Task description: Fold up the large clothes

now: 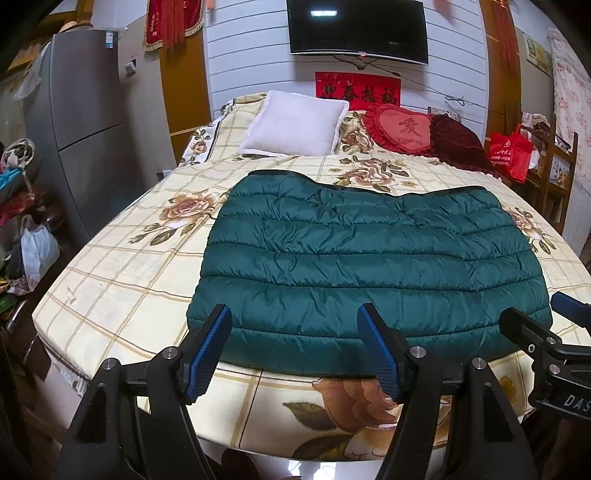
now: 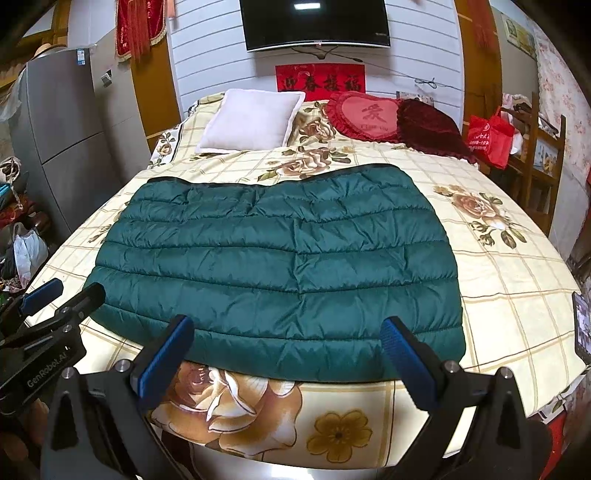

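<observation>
Left gripper [image 1: 295, 347]: nearest the left camera, fingers spread wide with nothing between them, hanging above the jacket's near hem.
Right gripper [image 2: 286, 354]: nearest the right camera, fingers also wide apart and holding nothing, above the hem towards its right end.
Jacket [image 1: 369, 266]: 1 green quilted down jacket, lying flat on the bed [image 1: 110, 280], already folded into a broad rectangle; near hem just short of the bed's front edge, dark trim along the far edge.
Stage: judged to be between folds, with no grip taken yet.
Risk 1: the shell looks slick, so a shallow pinch on the hem could slip out mid-lift.
Risk 2: the padding looks puffy; a fold may spring back open if it is not pressed down.
Risk 3: pinching only the top layer could peel the existing fold apart instead of moving the whole stack.
Risk 4: the hem lies close to the bed's front edge, so a pull towards the person could drag the jacket off.
Risk 5: uneven lifting by the 2 grippers could skew the fold line.
Risk 6: catching the sheet with the hem would pull bedding into the fold.
Count: 2 grippers, 1 jacket, 1 bed, 1 white pillow [image 1: 295, 123], 1 red heart cushion [image 1: 400, 127], 1 dark red cushion [image 1: 456, 142], 1 TV [image 1: 356, 27].
</observation>
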`<state>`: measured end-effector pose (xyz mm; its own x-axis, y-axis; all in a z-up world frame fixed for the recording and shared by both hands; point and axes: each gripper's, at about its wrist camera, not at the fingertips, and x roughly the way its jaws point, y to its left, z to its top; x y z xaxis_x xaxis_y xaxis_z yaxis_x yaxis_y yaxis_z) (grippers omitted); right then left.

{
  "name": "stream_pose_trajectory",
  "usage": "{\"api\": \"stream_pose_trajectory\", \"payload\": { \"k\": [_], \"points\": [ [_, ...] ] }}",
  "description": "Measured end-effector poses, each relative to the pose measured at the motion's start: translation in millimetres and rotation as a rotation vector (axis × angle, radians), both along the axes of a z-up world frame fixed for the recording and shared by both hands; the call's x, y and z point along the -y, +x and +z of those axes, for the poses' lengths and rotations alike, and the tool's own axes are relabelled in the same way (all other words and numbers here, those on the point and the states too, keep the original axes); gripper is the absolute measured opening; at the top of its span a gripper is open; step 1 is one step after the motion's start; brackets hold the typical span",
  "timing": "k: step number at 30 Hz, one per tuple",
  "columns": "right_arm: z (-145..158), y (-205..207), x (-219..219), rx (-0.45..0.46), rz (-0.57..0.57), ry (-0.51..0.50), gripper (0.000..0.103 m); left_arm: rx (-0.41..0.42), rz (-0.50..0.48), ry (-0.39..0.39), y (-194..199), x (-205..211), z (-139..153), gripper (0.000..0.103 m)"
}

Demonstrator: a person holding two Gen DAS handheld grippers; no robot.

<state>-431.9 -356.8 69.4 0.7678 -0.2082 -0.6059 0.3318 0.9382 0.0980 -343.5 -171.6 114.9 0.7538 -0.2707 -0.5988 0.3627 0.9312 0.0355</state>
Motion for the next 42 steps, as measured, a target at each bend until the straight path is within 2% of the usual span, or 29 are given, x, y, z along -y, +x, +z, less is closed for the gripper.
{"api": "stream_pose_trajectory", "payload": {
  "k": [42],
  "points": [
    [-3.2,1.4,-2.2,-0.013,0.0,-0.003,0.103,-0.021,-0.021,-0.016,-2.5,3.0,-0.8,0.057]
  ]
}}
